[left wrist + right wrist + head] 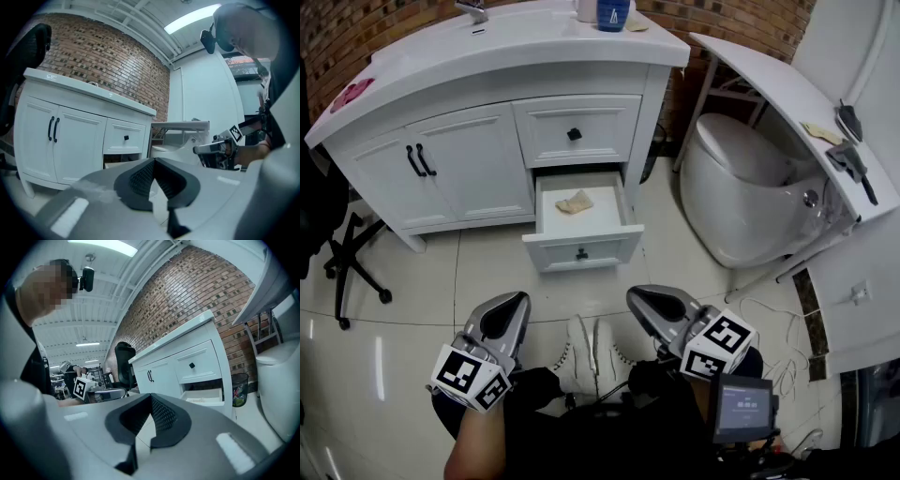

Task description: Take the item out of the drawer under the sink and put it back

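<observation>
The lower drawer (581, 247) under the sink stands pulled open, and a crumpled beige cloth (574, 202) lies inside it. My left gripper (519, 299) and right gripper (635, 293) are held low by the person's legs, well short of the drawer. Both are shut with nothing between the jaws. The left gripper view looks past the shut left gripper (153, 160) at the vanity (75, 136). Beyond the shut right gripper (150, 395), the right gripper view shows the open drawer (204, 398).
A white toilet (741, 178) stands right of the vanity, under a slanted white shelf (787, 94) holding tools. A black office chair (342, 253) is at the left. A blue bottle (612, 13) sits on the countertop. A bin (239, 389) stands by the vanity.
</observation>
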